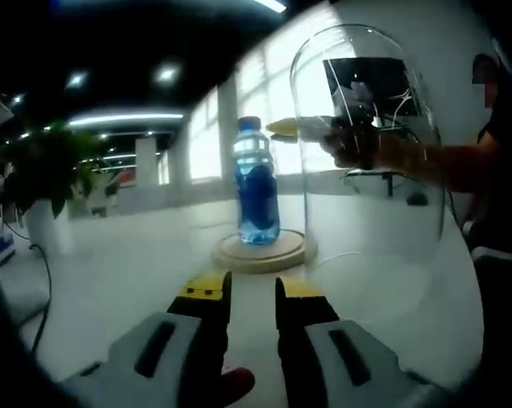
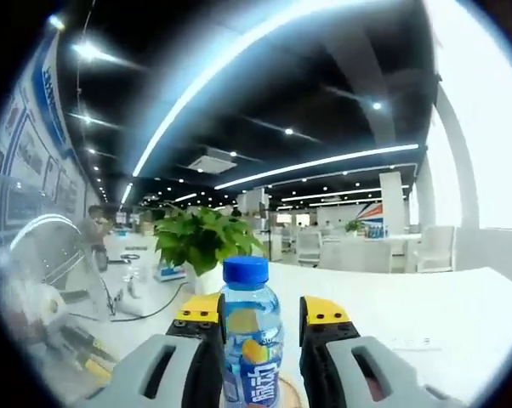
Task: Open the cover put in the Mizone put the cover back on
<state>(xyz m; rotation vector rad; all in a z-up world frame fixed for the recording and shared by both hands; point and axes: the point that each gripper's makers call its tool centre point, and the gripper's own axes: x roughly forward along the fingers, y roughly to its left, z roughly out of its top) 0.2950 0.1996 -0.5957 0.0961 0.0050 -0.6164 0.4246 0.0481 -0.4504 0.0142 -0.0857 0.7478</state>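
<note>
A blue Mizone bottle (image 1: pixel 256 200) stands upright on a round wooden base (image 1: pixel 264 253) on the white table. The clear glass dome cover (image 1: pixel 384 170) is off the base, just to its right; I cannot tell whether it rests on the table. My left gripper (image 1: pixel 253 293) sits low in front of the base, jaws a narrow gap apart with nothing between them. My right gripper (image 1: pixel 277 127) reaches in from the right behind the dome at the bottle's neck. In the right gripper view the bottle (image 2: pixel 249 340) stands between the jaws of the right gripper (image 2: pixel 253 310), with a gap on its right side. The dome (image 2: pixel 35 280) shows at the left.
A potted green plant (image 1: pixel 48 170) stands at the table's far left, also seen as the plant (image 2: pixel 203 238) behind the bottle. A black cable (image 1: pixel 43 280) runs along the left edge. A person's arm and dark sleeve (image 1: pixel 494 187) are at the right.
</note>
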